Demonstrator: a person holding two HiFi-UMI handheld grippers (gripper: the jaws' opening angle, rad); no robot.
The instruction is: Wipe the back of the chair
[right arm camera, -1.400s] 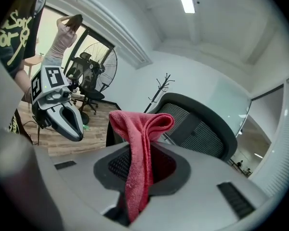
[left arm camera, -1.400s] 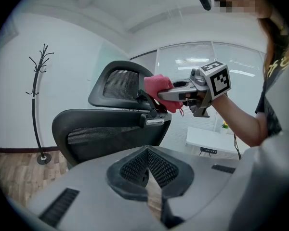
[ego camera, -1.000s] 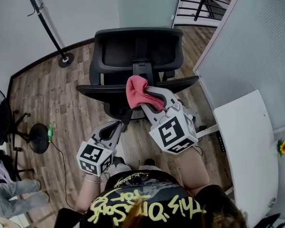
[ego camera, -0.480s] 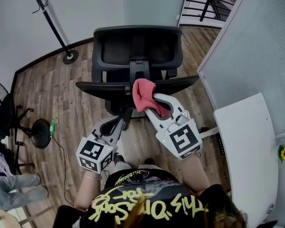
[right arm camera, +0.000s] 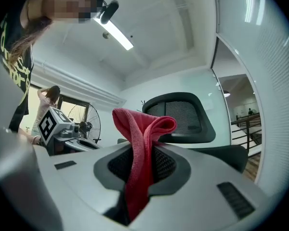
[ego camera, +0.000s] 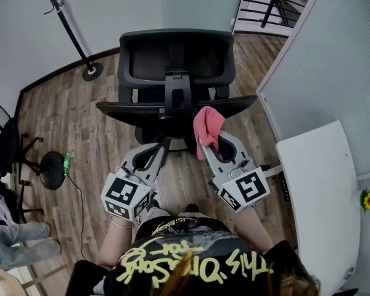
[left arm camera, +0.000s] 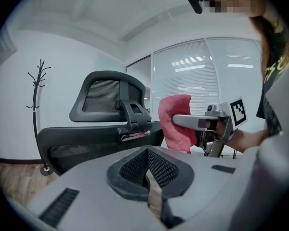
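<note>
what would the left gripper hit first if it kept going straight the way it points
Most likely the chair back, near its central bracket, which sits dead ahead of the left gripper. Depth is hard to judge, but nothing shows in between.

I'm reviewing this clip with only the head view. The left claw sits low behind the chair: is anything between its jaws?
Observer: No. The left gripper view shows the left claw shut, tips together, nothing between them.
Reviewer: Is the red cloth pinched or draped?
Observer: Pinched. In the right gripper view the right claw is shut on the red cloth, its fold standing above the pads.
Reviewer: Where is it against the chair?
Observer: The left gripper view puts it beside the end of the backrest top edge; I can't tell contact.
</note>
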